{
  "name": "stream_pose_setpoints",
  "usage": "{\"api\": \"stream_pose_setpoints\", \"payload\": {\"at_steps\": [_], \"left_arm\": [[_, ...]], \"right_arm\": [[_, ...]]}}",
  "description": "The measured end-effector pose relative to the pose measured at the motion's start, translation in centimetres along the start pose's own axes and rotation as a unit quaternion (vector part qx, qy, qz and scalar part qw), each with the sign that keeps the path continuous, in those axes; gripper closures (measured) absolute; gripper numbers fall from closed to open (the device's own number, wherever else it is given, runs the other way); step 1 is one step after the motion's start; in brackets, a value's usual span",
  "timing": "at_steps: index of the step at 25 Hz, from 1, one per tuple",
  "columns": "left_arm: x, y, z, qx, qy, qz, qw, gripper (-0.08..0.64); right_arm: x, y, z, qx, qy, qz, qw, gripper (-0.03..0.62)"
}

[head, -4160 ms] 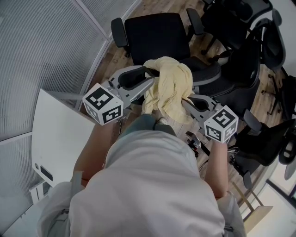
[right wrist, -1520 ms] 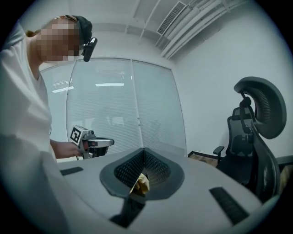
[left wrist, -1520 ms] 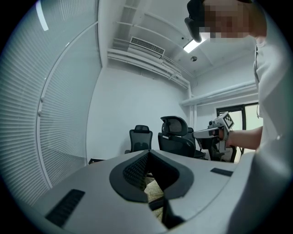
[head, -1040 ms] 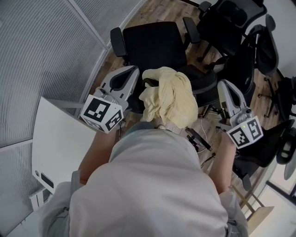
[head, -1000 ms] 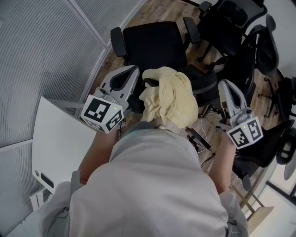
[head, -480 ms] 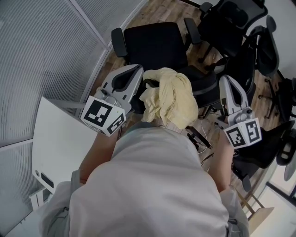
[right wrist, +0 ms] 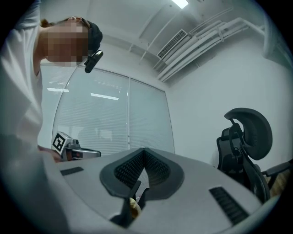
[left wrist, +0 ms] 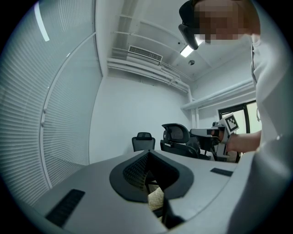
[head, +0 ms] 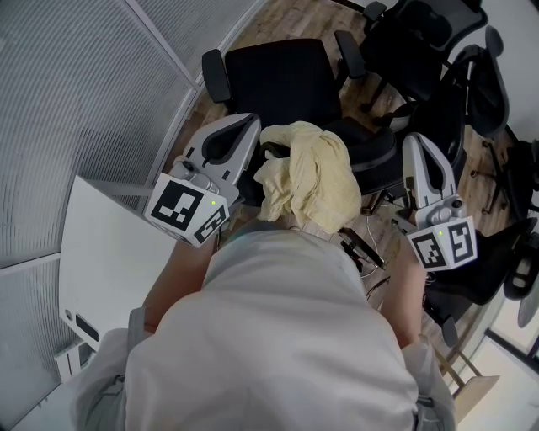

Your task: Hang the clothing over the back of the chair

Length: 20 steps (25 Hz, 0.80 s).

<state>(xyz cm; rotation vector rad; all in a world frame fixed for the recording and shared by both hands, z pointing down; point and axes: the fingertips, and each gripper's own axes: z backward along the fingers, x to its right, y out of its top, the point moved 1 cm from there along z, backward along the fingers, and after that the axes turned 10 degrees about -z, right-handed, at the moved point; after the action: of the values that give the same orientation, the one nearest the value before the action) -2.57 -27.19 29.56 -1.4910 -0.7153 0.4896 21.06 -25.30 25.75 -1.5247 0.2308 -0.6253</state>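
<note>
The pale yellow clothing (head: pixel 307 177) lies bunched over the back (head: pixel 376 156) of the black office chair (head: pixel 282 76) just in front of me. Neither gripper touches it. My left gripper (head: pixel 245 124) hangs to its left, my right gripper (head: pixel 418 141) to its right, and both point away from me. In the left gripper view the left gripper (left wrist: pixel 147 156) is shut with nothing between the pads, as is the right gripper (right wrist: pixel 144 153) in its own view. A scrap of yellow shows through the gap behind each pair of jaws.
More black office chairs (head: pixel 442 93) crowd the right side, one with a headrest (right wrist: pixel 247 132). A slatted glass wall (head: pixel 76 101) runs along the left, with a white tabletop (head: pixel 101 261) beside me. Wooden floor (head: pixel 286 17) shows beyond the chair.
About four seconds ago both grippers were at the clothing; they now stand apart on either side of it. Over the last second the right gripper rolled slightly; otherwise little has moved.
</note>
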Motion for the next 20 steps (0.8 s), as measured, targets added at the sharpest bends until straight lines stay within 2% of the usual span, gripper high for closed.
{"api": "stream_pose_setpoints", "payload": {"at_steps": [20], "left_arm": [[0.40,-0.49,-0.10,-0.004,-0.001,0.005,1.0000,0.546]], "right_arm": [[-0.30,-0.98,-0.33,-0.012,0.003,0.001,1.000,0.571]]}}
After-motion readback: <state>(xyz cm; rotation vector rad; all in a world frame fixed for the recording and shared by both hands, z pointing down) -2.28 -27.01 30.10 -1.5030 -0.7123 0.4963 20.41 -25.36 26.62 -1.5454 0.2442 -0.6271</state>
